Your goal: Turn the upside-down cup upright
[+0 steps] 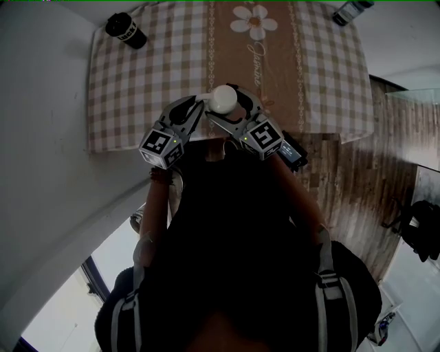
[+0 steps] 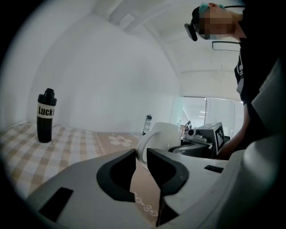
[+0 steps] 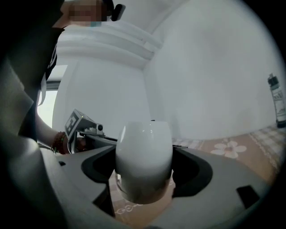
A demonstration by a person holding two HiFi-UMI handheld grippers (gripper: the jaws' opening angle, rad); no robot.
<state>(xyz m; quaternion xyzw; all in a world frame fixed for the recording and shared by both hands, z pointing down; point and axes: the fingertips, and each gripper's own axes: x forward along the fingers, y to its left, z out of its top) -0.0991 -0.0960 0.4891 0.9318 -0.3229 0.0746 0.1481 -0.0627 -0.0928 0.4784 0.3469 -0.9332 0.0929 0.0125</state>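
A white cup (image 1: 223, 98) hangs just above the near edge of the checked table (image 1: 130, 96), with my right gripper (image 1: 228, 111) shut on its body. In the right gripper view the cup (image 3: 144, 156) fills the space between the jaws, rounded closed end up and rim down. My left gripper (image 1: 200, 108) comes in from the left, its tips against the cup's side. In the left gripper view its jaws (image 2: 141, 153) stand a narrow slit apart. The cup (image 2: 164, 134) and its handle lie right at their tips. Whether the pads press the handle is hidden.
A black bottle (image 1: 126, 29) (image 2: 46, 115) stands at the table's far left corner. A dark bottle (image 1: 350, 12) (image 3: 279, 100) stands at the far right. A brown runner with a daisy (image 1: 254, 20) crosses the cloth. Wooden floor (image 1: 357, 179) lies to the right and a white wall to the left.
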